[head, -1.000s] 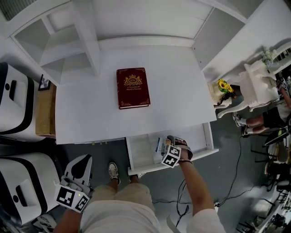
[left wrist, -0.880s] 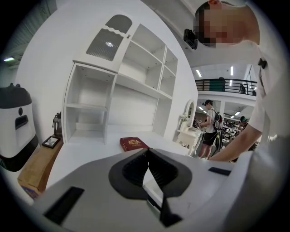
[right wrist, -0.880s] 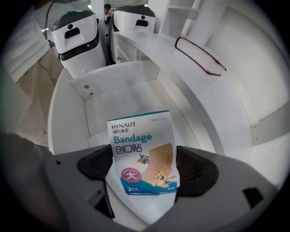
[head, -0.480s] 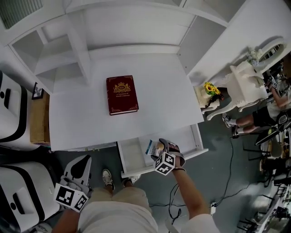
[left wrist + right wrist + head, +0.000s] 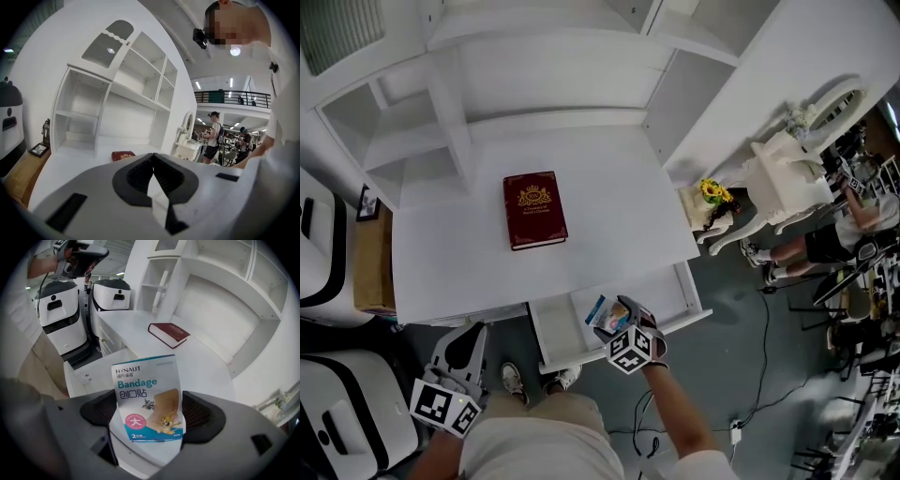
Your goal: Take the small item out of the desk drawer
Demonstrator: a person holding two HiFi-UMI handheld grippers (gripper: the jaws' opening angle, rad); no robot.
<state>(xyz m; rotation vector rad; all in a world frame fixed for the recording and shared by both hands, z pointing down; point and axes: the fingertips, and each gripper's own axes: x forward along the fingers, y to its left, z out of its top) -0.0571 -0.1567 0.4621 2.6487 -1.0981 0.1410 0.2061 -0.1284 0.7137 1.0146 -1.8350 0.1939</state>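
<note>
The bandage packet (image 5: 147, 399) looks light, thin and floppy, probably slick, so a flat pinch across its lower half suits it. The right gripper (image 5: 150, 417) pinches it there, above the open drawer (image 5: 555, 326) at the desk's (image 5: 619, 206) front edge. The left gripper (image 5: 152, 176) hangs pressed together, empty.

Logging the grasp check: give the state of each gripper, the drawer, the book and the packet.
Desk drawer: pulled open.
Bandage packet: clamped upright in the right gripper.
Red book: closed, flat on the desk.
Right gripper: shut on the bandage packet.
Left gripper: shut, empty.
</note>
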